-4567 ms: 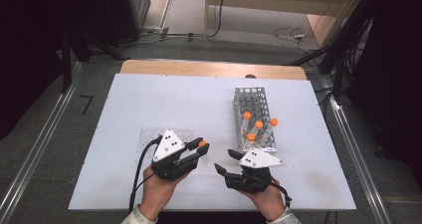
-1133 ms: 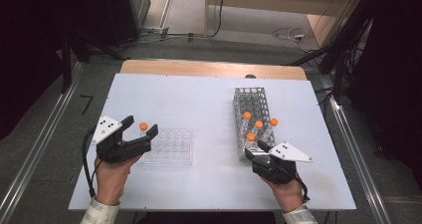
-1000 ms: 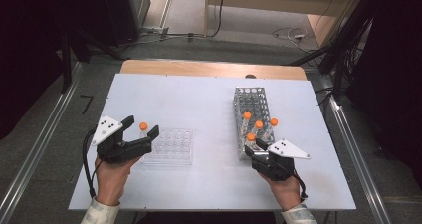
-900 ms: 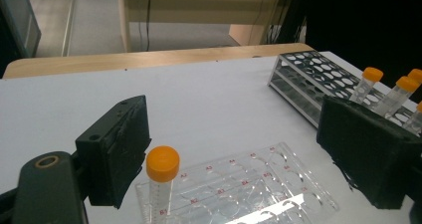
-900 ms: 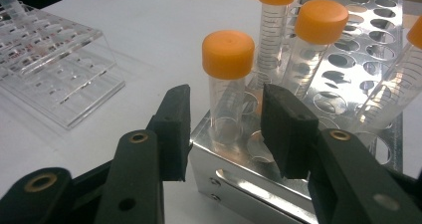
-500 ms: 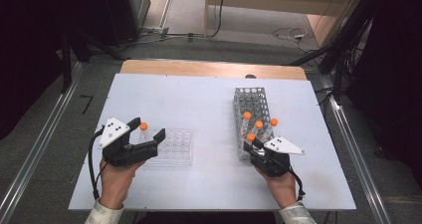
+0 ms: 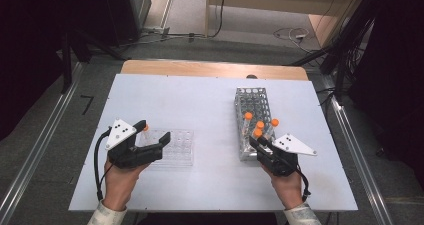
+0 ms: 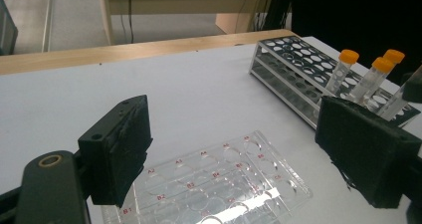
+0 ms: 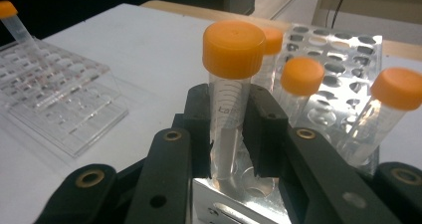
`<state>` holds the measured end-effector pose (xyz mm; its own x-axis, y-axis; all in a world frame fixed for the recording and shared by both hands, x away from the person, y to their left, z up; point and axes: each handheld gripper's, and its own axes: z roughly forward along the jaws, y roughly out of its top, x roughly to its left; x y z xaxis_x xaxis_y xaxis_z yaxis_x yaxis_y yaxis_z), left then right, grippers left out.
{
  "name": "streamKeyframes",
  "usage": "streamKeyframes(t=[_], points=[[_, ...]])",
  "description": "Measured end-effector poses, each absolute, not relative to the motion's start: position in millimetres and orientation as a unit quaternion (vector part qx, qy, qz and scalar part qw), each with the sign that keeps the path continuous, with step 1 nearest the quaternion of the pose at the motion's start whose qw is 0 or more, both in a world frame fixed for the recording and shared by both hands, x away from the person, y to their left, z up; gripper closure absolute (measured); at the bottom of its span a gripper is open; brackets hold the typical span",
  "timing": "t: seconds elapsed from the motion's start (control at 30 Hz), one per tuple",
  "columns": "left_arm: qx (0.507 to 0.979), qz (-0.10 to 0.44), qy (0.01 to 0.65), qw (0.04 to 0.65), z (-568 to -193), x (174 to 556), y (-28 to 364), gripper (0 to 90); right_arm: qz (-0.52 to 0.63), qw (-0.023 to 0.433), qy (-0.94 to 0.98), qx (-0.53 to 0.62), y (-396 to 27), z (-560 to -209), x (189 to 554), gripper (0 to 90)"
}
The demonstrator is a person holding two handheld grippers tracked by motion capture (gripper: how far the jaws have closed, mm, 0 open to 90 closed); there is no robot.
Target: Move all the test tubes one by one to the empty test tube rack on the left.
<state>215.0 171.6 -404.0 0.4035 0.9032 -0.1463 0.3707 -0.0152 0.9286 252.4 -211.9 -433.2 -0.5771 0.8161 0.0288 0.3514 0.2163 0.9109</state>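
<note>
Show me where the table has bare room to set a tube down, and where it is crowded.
Bare: the wide strip of table beyond the clear tray, and the stretch between tray and metal rack. Crowded: the rack's near end, where the right gripper pinches an orange-capped tube among three others, and the tray, where the left gripper hovers open.
</note>
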Motion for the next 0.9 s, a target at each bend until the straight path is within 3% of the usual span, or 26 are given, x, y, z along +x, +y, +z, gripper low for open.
streamKeyframes(t=[0.37,0.9], points=[[0.666,0.257,0.478,0.512,-405.3,214.8,168.4,14.3,0.51,0.244,0.738,0.368,-212.0,-406.2,234.8,71.4],[0.676,0.248,0.465,0.515,-406.2,211.8,157.7,14.4,0.498,0.21,0.773,0.332,-180.9,-420.5,224.7,71.5]])
